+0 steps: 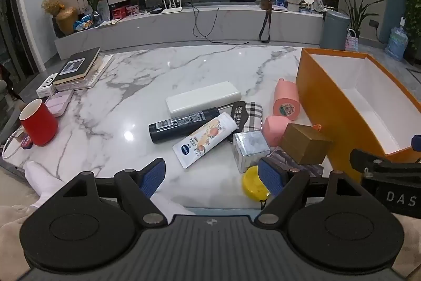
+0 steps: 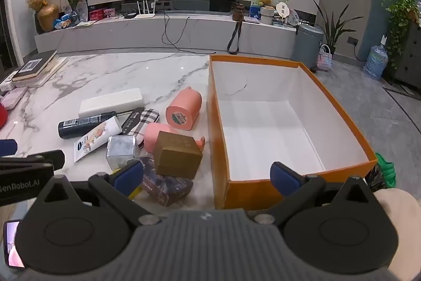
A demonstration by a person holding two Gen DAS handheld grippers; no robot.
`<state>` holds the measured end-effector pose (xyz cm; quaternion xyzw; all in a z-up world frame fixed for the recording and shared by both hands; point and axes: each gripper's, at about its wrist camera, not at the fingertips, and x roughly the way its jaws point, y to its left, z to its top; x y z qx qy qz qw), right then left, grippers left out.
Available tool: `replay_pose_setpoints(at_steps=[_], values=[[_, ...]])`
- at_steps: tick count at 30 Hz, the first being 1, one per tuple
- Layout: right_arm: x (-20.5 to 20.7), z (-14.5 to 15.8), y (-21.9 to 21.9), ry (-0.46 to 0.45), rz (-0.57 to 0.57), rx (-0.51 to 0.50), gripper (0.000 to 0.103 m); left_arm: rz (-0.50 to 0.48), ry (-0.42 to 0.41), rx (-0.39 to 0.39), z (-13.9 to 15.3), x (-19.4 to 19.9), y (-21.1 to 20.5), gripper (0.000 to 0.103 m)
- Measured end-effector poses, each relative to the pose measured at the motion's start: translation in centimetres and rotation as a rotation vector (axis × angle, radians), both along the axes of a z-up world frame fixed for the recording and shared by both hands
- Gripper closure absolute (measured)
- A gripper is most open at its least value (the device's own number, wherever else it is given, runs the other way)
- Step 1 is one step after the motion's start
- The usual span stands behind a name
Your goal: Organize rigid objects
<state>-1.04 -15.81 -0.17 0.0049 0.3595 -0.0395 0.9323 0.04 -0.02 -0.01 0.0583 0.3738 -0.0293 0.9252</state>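
Roughly, by label:
Table [image 1: 163, 70]: glossy white marble slab, grey veins.
Orange box [image 2: 223, 170]: one, rectangular card, smooth white inside, nothing in it, on the table's right part.
Clutter: one heap just left of the box.
Pink cylinders: two, smooth, one lying [image 2: 184, 109], one behind the gold box [image 2: 155, 133].
Gold box [image 2: 176, 157]: one, matte cube, atop a dark printed carton [image 2: 168, 186].
Silver cube [image 1: 250, 149]: one, shiny.
Tubes: two, black [image 1: 184, 124] and white [image 1: 205, 140], crossed.
White block [image 1: 204, 99]: one, long, plain.
Yellow disc [image 1: 254, 185]: one, round.
Red cup [image 1: 39, 123]: one, far left.
Left gripper [image 1: 211, 175]: blue ribbed pads wide apart, holding nothing.
Right gripper [image 2: 208, 178]: pads wide apart, holding nothing, above the box's near wall.
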Motion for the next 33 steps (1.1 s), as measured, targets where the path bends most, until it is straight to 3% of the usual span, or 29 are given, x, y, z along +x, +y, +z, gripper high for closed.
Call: replay_pose_setpoints(at_steps=[7,10,33], values=[[0.2,0.3,-0.1,0.005,0.005,0.004,0.002,-0.025,0.038,-0.038,-0.1,0.7,-0.6,0.014],[-0.4,0.2,0.2,-0.006,0.02,-0.002,0.002,-0.014,-0.002,-0.069,0.2,-0.4,0.5,0.015],[-0.5,0.2,0.2,0.002,0.004,-0.006,0.002,-0.015,0.02,-0.063,-0.1,-0.2,0.5,0.018]])
